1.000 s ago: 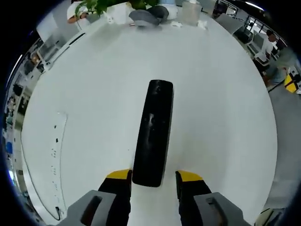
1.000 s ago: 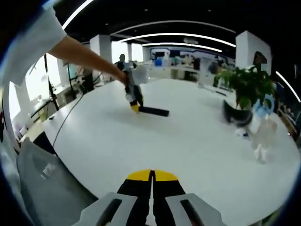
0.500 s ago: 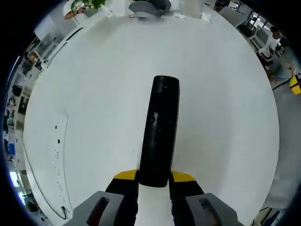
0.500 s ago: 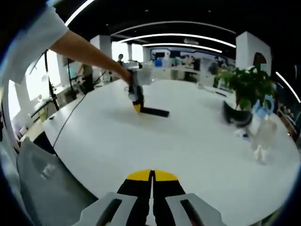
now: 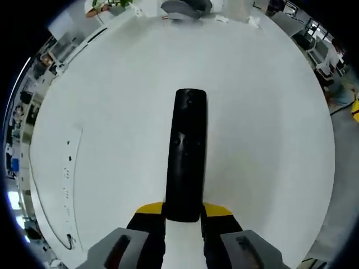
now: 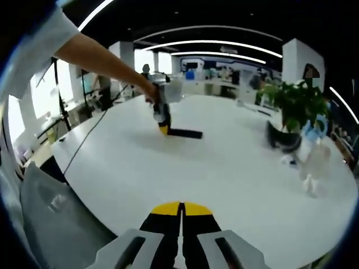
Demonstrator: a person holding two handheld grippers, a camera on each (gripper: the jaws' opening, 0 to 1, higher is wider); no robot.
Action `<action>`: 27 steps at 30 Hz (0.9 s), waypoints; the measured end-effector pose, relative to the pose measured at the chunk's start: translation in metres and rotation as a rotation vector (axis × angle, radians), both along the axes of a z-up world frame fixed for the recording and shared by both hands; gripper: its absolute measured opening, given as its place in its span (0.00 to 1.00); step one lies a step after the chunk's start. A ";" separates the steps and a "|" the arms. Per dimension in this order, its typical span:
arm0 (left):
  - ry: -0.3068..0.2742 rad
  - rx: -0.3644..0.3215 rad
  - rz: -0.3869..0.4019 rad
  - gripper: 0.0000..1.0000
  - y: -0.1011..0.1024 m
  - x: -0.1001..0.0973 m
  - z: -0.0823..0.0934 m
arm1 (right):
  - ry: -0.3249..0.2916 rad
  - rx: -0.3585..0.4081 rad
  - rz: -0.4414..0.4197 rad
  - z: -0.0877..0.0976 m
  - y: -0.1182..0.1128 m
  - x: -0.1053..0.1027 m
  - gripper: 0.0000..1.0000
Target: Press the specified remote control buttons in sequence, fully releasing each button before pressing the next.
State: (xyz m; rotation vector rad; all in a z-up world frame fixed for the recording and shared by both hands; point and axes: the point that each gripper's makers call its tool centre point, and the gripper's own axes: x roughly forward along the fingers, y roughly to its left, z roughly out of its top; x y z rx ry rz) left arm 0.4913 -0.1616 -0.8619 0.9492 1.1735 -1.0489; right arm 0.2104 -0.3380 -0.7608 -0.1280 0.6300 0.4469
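Black remote control [image 5: 185, 157] lay flat on the white desk [image 5: 263, 129], its near end clamped between the yellow-tipped jaws of the left gripper [image 5: 183, 210].

In the left gripper view the remote ran lengthwise away from the jaws, and a long white strip [image 5: 66, 185] lay on the desk well apart from it, towards the desk's edge. In the right gripper view the right gripper [image 6: 180, 211] hung over the near part of the desk with its jaws pressed together on nothing; far across the desk a person's hand [image 6: 150, 94] held the left gripper [image 6: 162, 128] at the remote [image 6: 186, 133], and a potted plant [image 6: 293, 110] stood well apart from it.
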 end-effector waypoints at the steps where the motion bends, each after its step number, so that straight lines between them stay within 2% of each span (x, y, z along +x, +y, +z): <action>1: 0.000 0.005 -0.001 0.23 -0.001 -0.003 0.000 | 0.000 -0.001 0.003 0.000 0.000 0.000 0.00; 22: 0.018 0.105 -0.027 0.23 -0.003 -0.028 -0.006 | -0.022 0.014 -0.005 0.004 0.000 0.002 0.00; 27: 0.020 0.106 -0.023 0.23 -0.003 -0.033 -0.006 | -0.029 0.019 -0.008 0.005 -0.001 0.003 0.00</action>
